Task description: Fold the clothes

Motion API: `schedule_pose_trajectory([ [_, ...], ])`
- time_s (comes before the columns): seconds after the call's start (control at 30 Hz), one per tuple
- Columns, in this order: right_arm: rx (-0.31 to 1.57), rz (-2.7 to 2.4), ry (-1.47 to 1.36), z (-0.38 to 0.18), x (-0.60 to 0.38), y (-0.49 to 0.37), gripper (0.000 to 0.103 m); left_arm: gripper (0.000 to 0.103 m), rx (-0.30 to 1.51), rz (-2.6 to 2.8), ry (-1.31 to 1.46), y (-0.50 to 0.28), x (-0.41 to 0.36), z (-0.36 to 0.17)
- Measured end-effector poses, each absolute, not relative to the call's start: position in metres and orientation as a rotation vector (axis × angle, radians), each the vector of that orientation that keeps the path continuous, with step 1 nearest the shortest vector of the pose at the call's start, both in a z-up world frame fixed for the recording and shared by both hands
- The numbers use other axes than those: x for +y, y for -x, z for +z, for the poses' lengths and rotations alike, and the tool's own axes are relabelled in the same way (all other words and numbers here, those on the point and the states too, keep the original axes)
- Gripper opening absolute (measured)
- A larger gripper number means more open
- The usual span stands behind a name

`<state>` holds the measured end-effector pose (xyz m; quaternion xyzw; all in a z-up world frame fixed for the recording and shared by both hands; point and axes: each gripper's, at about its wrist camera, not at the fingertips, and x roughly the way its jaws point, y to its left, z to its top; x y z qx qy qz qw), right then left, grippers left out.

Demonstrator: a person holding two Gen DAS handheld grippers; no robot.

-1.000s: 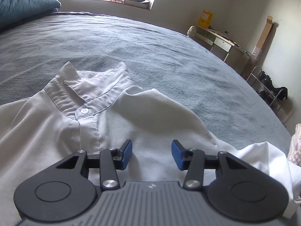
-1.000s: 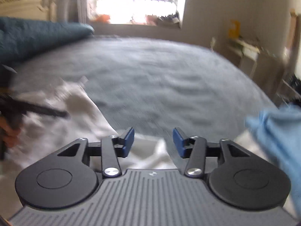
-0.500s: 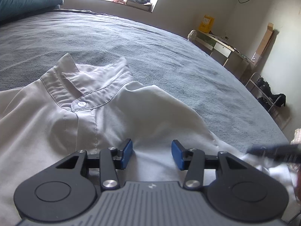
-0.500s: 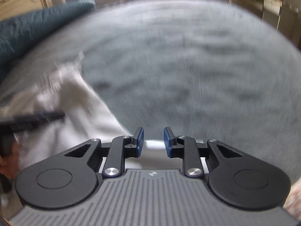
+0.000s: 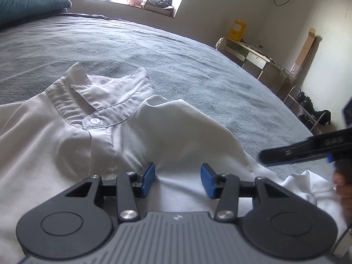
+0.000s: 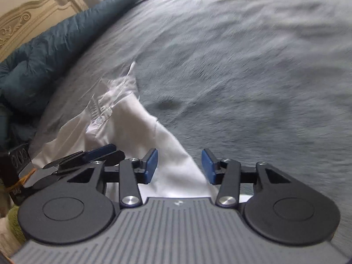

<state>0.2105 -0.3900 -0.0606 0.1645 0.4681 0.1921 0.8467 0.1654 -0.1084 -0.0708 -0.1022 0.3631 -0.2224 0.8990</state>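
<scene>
The bed [image 5: 198, 70], covered in a grey-blue blanket, fills both views and is taken as the landmark. A pale grey shirt [image 5: 66, 145] is laid flat on the near part of the bed, front side up, its collar [image 5: 103, 96] pointing toward the far end of the bed and 1 white button [image 5: 95, 121] fastened at the neck. A dark teal quilt [image 6: 55, 50] is heaped at the head of the bed, against a carved cream headboard [image 6: 33, 15]. Beyond the far side of the bed a desk [image 5: 253, 55] is seen by the wall, with a yellow box [image 5: 238, 29] standing on it; printing is carried on its face but cannot be read. A shoe rack [image 5: 308, 110] is placed off the bed's far corner.

The left gripper [image 5: 177, 181] is held low over the shirt's chest, below the collar; its blue pads [image 5: 147, 177] are apart and nothing is clamped between them. The right gripper [image 6: 179, 167] is poised over the shirt's edge where cloth meets blanket; its jaws are opening, with cloth seen under the gap but not pinched. No brand writing can be read on either gripper.
</scene>
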Motion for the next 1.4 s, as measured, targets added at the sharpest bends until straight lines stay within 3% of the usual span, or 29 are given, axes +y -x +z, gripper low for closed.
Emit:
schedule_pose_trajectory([
  [0.13, 1.043, 0.448, -0.319, -0.073, -0.373, -0.221, 0.045, 0.048, 0.748, -0.465, 0.222, -0.166, -0.107, -0.072],
  [0.2, 1.026, 0.433, -0.256, -0.072, -0.365, -0.219, 0.032, 0.048, 0.746, -0.468, 0.229, -0.167, -0.106, -0.073],
  [0.23, 1.018, 0.416, -0.230, -0.070, -0.362, -0.217, 0.011, 0.048, 0.745, -0.469, 0.231, -0.166, -0.106, -0.073],
  [0.27, 1.010, 0.405, -0.226, -0.069, -0.361, -0.215, 0.004, 0.048, 0.745, -0.470, 0.234, -0.166, -0.106, -0.073],
  [0.33, 0.971, 0.375, -0.243, -0.065, -0.364, -0.209, 0.000, 0.048, 0.744, -0.472, 0.238, -0.166, -0.105, -0.073],
  [0.53, 0.797, 0.301, -0.187, -0.049, -0.351, -0.177, 0.000, 0.049, 0.741, -0.480, 0.255, -0.165, -0.102, -0.071],
  [0.87, 0.730, 0.247, -0.165, -0.062, -0.357, -0.162, 0.000, 0.050, 0.712, -0.409, 0.362, -0.202, -0.062, -0.021],
  [1.17, 0.723, 0.264, -0.195, -0.073, -0.361, -0.159, 0.000, 0.044, 0.920, -0.271, 0.030, -0.305, -0.142, -0.011],
  [1.33, 0.721, 0.270, -0.203, -0.075, -0.361, -0.158, 0.000, 0.030, 0.980, -0.207, -0.053, -0.327, -0.170, -0.029],
  [1.4, 0.718, 0.270, -0.200, -0.075, -0.361, -0.158, 0.000, 0.010, 0.975, -0.195, -0.018, -0.329, -0.170, -0.032],
])
